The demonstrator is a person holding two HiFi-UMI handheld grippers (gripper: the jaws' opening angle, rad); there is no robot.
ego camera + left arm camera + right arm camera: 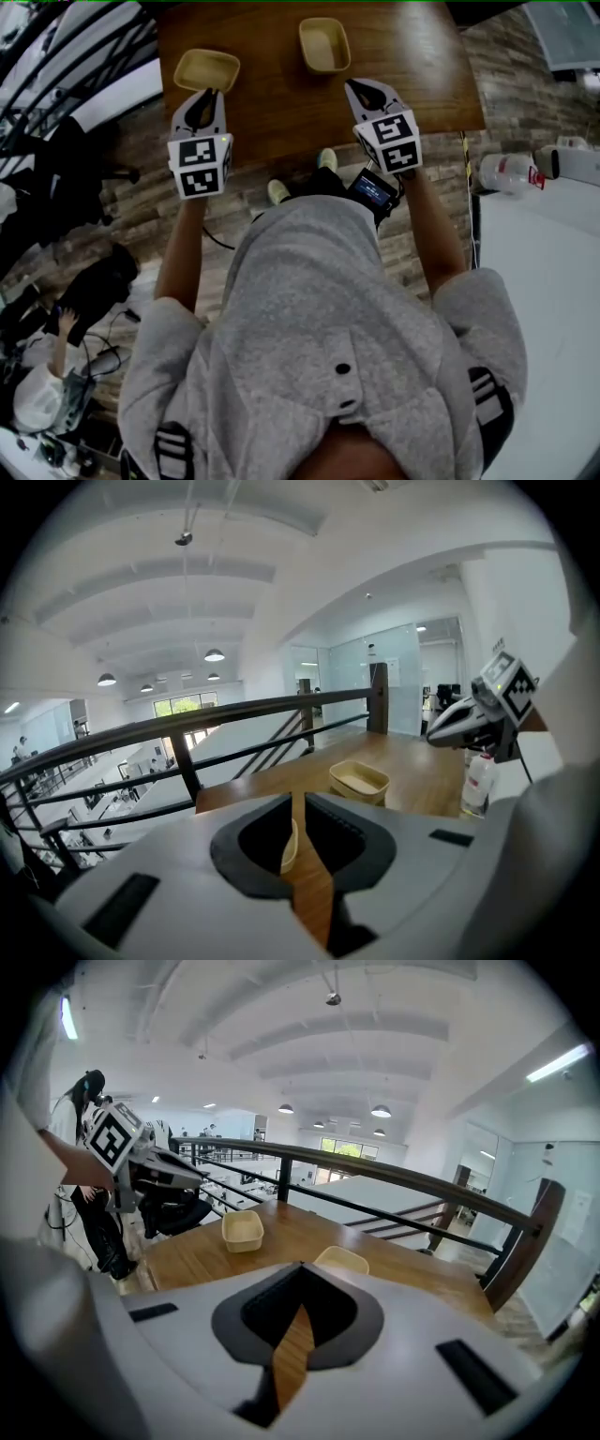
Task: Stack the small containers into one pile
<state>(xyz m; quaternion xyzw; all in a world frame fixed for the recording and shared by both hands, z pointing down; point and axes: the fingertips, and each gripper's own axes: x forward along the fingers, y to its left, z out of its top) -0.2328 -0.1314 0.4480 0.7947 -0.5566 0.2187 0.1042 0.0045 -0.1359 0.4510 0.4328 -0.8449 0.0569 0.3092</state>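
Observation:
Two shallow beige containers stand apart on the wooden table (281,103). The left container (206,68) lies just beyond the tips of my left gripper (208,94). In the left gripper view that gripper (298,799) has its jaws a narrow slit apart, and a beige rim (290,846) shows through the slit with nothing pressed between them. The right container (324,44) (359,781) sits further back. My right gripper (361,86) hovers over the table short of it, shut and empty (300,1269), with both containers (243,1230) (342,1260) ahead of it.
A dark railing (394,1185) runs behind the table, with a drop to a lower floor beyond. A plastic bottle (506,172) lies on the white surface to the right. Someone (52,375) crouches on the floor at lower left. The near table edge (309,150) is just above my feet.

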